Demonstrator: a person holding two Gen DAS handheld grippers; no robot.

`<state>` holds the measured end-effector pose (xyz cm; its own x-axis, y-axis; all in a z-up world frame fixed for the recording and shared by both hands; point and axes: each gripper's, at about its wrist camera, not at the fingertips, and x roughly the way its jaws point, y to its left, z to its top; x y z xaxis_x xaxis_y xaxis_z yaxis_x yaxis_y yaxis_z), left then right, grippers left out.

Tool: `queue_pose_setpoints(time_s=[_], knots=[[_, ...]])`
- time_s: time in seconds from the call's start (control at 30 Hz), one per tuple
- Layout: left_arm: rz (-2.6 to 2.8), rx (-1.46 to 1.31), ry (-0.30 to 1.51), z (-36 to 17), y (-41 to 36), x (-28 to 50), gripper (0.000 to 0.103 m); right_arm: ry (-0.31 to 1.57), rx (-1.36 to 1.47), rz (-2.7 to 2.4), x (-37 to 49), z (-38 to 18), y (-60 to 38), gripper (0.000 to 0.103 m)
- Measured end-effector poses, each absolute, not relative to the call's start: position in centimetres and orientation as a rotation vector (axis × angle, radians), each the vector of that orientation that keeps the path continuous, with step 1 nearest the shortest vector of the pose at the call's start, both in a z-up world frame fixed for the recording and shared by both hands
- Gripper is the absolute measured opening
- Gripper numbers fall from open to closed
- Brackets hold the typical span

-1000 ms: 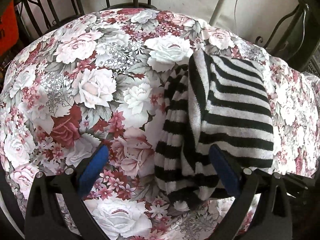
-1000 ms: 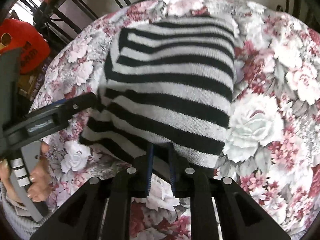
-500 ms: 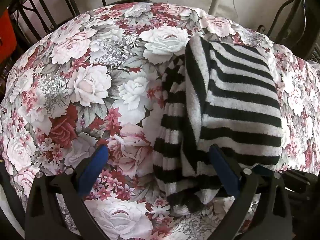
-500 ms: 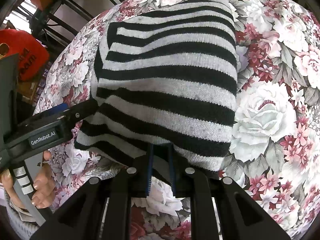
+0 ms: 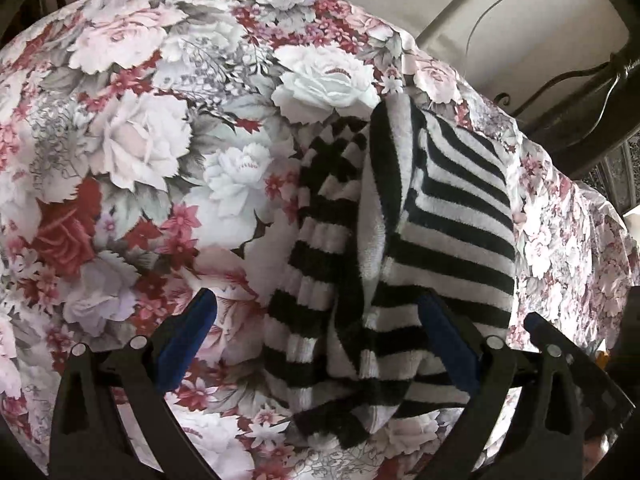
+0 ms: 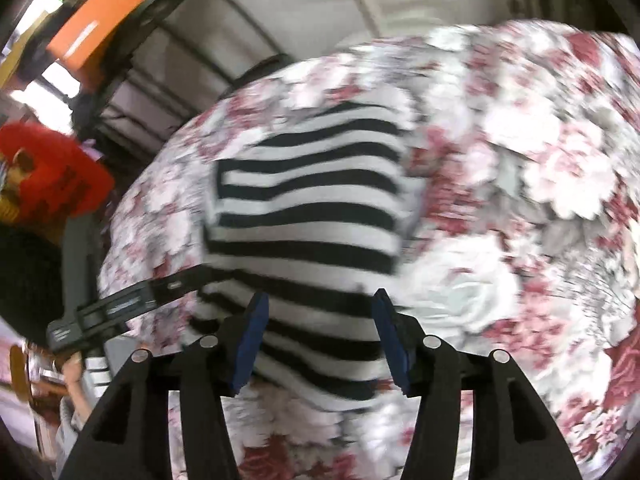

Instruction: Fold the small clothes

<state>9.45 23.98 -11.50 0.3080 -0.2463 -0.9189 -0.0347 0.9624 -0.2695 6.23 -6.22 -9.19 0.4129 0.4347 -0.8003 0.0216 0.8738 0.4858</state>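
Half a second ago the right gripper [image 6: 318,336] was pinched on the near edge of the striped garment [image 6: 308,236]; now its blue-padded fingers [image 6: 252,332] stand spread apart with the cloth lying free between them, released, and the right wrist view is blurred. That black-and-white striped garment lies folded on the floral cloth [image 5: 132,152], filling the centre of the right wrist frame and the centre-right of the left wrist frame [image 5: 404,248], where a thick fold ridge runs down its middle and a looser striped layer spills to the lower left. Across the lower part of the left wrist frame, the left gripper [image 5: 316,340] is open wide, one blue pad over the flowered cloth, the other at the garment's near right edge. Dark metal bars [image 5: 592,92] curve at the upper right of that frame, and an orange box [image 6: 100,28] sits at the upper left of the right wrist frame.
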Motion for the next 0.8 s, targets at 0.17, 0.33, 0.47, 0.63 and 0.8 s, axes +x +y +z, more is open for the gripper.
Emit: queue_pose_setpoints(time_s=[0.17,0.33,0.47,0.63,0.8], knots=[[-0.173,-0.228,1.275,-12.5,22.8,9.5,0.098,1.143,0.535,0.254,6.8,-11.7,-8.1,0.06],[-0.213,-0.239,1.297,-13.7,22.2,9.8,0.098,1.148,0.608,0.279,8.4,-13.7,-7.4,0.065],[-0.226,-0.263,1.321,-15.2,22.2,10.6,0.099,1.14,0.659,0.308,9.5,-14.8,-6.4,0.071],[-0.246,-0.277,1.326,-15.6,22.2,10.9,0.099,1.141,0.756,0.325,9.8,-16.3,-6.5,0.076],[-0.268,-0.306,1.345,-15.8,23.0,11.0,0.099,1.138,0.753,0.337,10.0,-16.2,-5.5,0.079]])
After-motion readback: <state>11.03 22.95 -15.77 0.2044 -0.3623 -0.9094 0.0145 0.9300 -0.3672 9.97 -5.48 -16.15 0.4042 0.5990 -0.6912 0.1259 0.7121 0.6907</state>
